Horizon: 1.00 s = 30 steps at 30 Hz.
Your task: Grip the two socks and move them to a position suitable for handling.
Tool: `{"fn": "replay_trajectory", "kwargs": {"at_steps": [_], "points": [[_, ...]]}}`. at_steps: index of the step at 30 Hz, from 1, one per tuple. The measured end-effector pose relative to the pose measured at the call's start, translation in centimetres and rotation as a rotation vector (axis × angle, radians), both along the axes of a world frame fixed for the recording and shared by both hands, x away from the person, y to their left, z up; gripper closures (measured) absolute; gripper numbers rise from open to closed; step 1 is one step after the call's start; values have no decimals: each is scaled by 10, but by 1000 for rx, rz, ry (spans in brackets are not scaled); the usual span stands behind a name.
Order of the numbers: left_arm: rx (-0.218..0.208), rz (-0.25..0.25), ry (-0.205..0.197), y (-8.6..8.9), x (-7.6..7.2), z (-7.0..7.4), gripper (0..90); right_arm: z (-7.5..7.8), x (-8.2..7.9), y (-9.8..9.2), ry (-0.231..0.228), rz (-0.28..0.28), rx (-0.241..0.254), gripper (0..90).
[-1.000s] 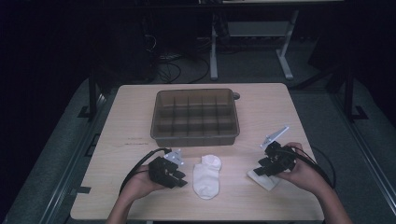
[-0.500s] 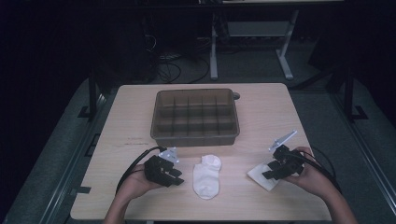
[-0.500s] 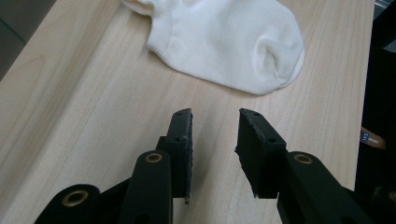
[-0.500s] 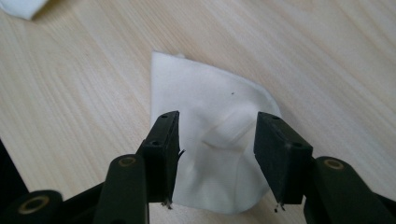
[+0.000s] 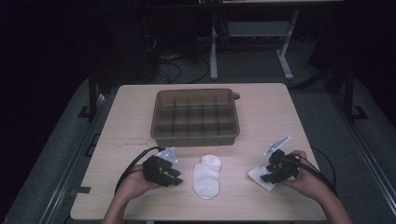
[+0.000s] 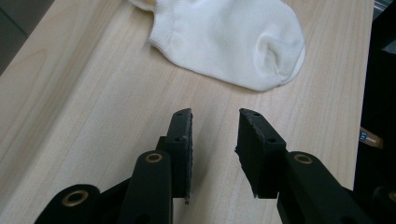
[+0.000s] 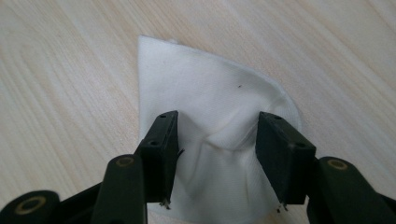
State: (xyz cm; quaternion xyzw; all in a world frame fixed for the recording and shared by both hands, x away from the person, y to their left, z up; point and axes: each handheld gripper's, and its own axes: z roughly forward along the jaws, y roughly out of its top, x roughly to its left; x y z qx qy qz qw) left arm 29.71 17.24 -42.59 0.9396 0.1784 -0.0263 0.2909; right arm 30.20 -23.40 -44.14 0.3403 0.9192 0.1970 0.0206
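Observation:
A white sock lies flat near the front middle of the table, and the left gripper view shows it ahead of the jaws. My left gripper rests just left of it, open and empty. A second white sock lies at the front right. My right gripper is directly over it, open, its jaws straddling a raised fold of the fabric.
A brown divided tray with several empty compartments stands behind the socks at mid-table. The wooden tabletop has bare room on both sides of the tray. Cables trail from both grippers toward the front edge.
My right gripper has shifted a little to the right and down onto the right sock. The left gripper has drawn slightly back from the middle sock.

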Motion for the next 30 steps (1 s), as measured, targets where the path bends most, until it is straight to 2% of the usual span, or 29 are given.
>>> {"fn": "replay_trajectory", "kwargs": {"at_steps": [6,9,15,18,21,25,30], "points": [[-4,5,-5,2,-1,1,657,0,-4,12,-32,11,-90,514],[-3,3,-4,2,-2,1,657,1,-4,15,-33,13,-108,579],[-15,15,-6,6,-1,2,657,1,-3,15,-49,26,-102,714],[-14,18,-5,7,0,2,657,1,-1,16,-53,46,-116,762],[-22,22,-5,8,0,3,657,2,0,16,-49,54,-116,779],[-26,25,-4,10,0,4,654,3,3,14,-18,63,-92,794],[-30,35,-11,14,1,6,645,8,4,15,-2,81,-68,800]]}}
